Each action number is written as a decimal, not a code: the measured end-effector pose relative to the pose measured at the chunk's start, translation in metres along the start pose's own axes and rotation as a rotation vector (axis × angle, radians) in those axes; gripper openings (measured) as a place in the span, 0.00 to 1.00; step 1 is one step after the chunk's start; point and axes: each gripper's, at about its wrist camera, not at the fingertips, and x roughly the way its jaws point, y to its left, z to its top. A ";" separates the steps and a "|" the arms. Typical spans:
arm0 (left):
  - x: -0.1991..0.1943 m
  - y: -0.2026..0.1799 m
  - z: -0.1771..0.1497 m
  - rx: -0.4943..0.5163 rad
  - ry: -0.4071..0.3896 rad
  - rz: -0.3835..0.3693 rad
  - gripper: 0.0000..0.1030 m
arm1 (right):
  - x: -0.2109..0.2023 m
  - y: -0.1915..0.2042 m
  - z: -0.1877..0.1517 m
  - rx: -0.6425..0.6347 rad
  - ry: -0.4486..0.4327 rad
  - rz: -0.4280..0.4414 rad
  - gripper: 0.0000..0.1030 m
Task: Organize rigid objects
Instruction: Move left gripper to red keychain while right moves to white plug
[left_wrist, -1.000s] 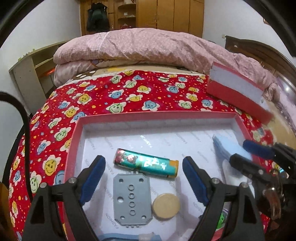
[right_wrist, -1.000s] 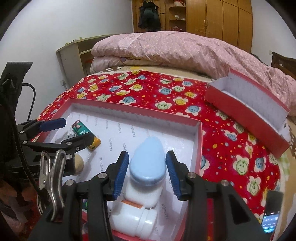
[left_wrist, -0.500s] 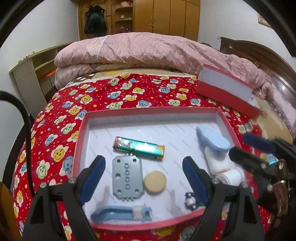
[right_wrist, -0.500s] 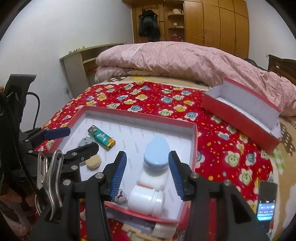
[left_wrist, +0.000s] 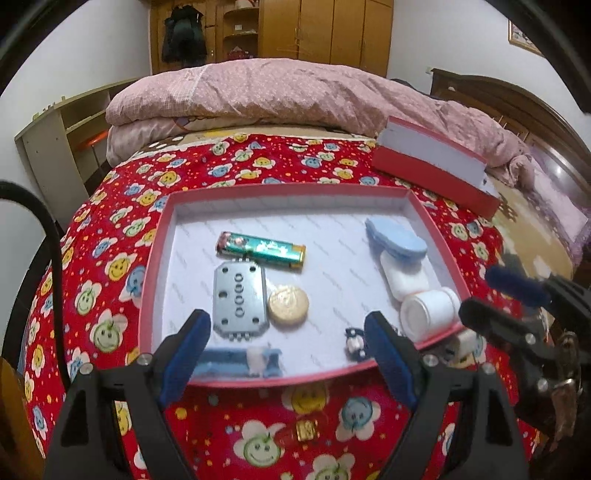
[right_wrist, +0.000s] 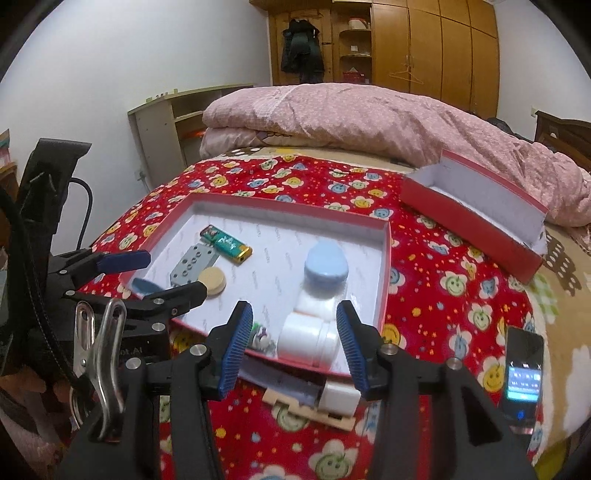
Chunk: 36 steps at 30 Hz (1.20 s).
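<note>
A shallow red tray (left_wrist: 155, 258) is found on the bed, directly ahead of both hand-held grippers. Several rigid objects are already laid in it: a green lighter (left_wrist: 262, 250), a grey metal plate (left_wrist: 239, 300) and a tan disc (left_wrist: 288, 306) ahead of the left hand-held gripper (left_wrist: 286, 360), a blue clip (left_wrist: 236, 362) and a small dark trinket (left_wrist: 354, 343) close before its fingertips, and a blue-lidded white case (right_wrist: 325, 273) with a white bottle (right_wrist: 306, 338) just ahead of the right hand-held gripper (right_wrist: 293, 341).

The sorting is judged to be largely done. Left outside the tray are a small gold item (left_wrist: 306, 430) on the bedspread and a wooden piece with a white block (right_wrist: 317, 404) partly tucked under the tray's near edge, below the right gripper. A second red box (right_wrist: 476, 218), far to the right, is seen empty.

The left hand-held gripper is held wide open, with nothing gripped or touched. The right hand-held gripper is partly open; the white bottle appears between its jaws in the frame, but no contact is observed and nothing is held.
</note>
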 end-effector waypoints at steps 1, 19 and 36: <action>-0.002 0.001 -0.002 -0.001 0.001 0.000 0.86 | -0.001 0.001 -0.001 -0.001 0.000 -0.001 0.47; -0.011 -0.002 -0.051 0.014 0.030 -0.027 0.85 | -0.014 -0.014 -0.055 0.047 0.065 -0.030 0.47; 0.007 -0.002 -0.078 0.000 0.056 0.039 0.74 | -0.001 -0.029 -0.077 0.109 0.117 -0.040 0.47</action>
